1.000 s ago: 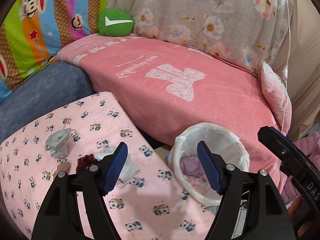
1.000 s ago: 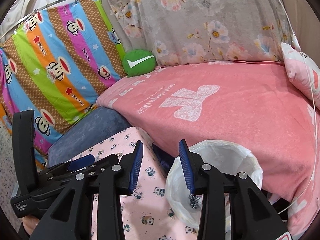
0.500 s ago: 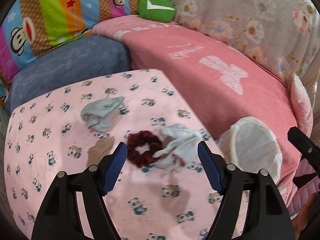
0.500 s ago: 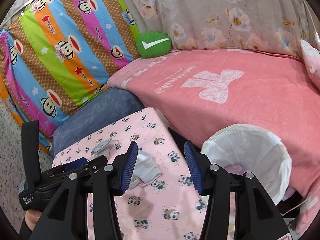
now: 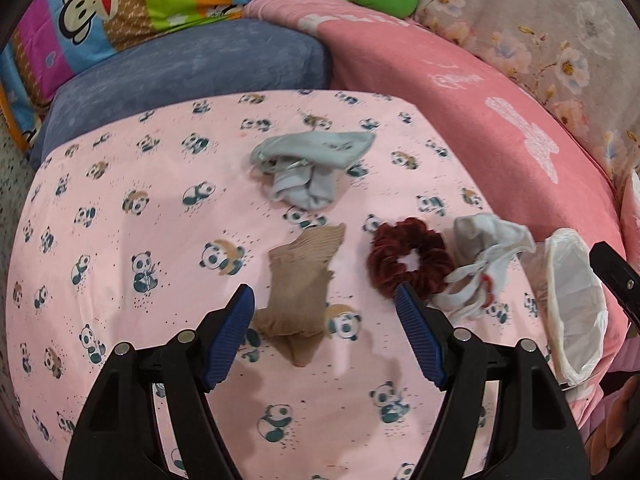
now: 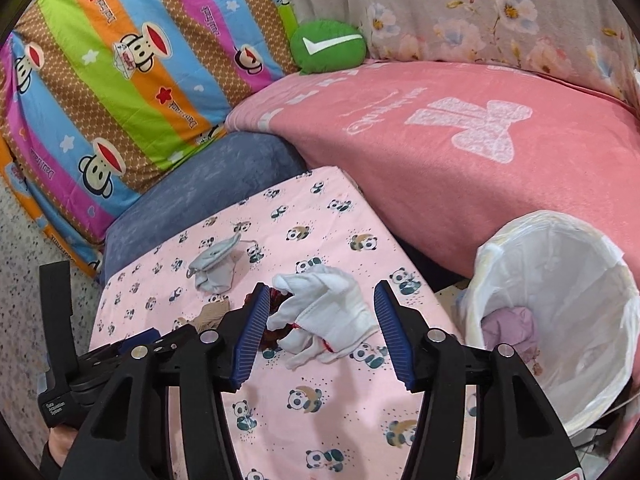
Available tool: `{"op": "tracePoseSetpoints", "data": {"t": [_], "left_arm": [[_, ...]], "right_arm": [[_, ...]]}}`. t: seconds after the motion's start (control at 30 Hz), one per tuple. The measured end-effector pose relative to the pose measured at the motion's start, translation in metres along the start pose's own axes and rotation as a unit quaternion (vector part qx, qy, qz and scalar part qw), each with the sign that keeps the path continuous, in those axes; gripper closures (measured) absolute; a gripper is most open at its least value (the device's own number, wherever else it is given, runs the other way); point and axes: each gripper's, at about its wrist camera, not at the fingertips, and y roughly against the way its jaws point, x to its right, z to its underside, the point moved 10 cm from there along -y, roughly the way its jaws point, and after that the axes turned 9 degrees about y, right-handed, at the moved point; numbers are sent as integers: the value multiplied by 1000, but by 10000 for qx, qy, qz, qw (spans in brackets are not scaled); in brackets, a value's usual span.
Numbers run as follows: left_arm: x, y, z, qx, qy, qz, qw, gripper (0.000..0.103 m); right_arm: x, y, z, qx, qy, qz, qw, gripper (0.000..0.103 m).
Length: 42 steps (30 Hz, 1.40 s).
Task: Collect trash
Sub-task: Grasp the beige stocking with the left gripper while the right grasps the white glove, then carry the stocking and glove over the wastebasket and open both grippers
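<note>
Left fingers: we see them apart, tan sock lying between, untouched.
Right fingers: apart, just been opening; white glove lies between, unpressed.
Bin: right of bench.

Near half of panda cloth bare, free to pass; socks, scrunchie, glove crowd mid-right; bin hugs right edge.

I see a pale pink tablecloth dotted with pandas. On it lie a grey sock, a tan stocking, a dark red scrunchie and a white glove — red-stitched. The bin liner is white, the round cushion green with a white tick — my gripper pads are blue.
</note>
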Motion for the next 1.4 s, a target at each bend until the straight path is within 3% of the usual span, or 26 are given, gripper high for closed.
{"op": "tracePoseSetpoints", "data": {"t": [0.47,0.57,0.73,0.87,0.93,1.4], "left_arm": [[-28,-30,10,-422,238,204,9986,35],[-25,-33,13,-535,214,332,9978,48],[-21,-35,15,-638,197,461,9967,70],[-18,-28,12,-575,172,501,9969,84],[-15,-23,8,-529,178,544,9970,86],[41,42,-28,203,-157,896,9956,87]], "right_arm": [[-2,-74,1,-408,-87,193,9989,48],[-3,-85,6,-531,-74,191,9984,48],[-7,-94,15,-719,-12,66,9974,79],[-13,-90,15,-678,13,-18,9977,89],[-15,-84,11,-590,19,-55,9982,91],[-19,11,-59,523,-49,-284,9982,91]]}}
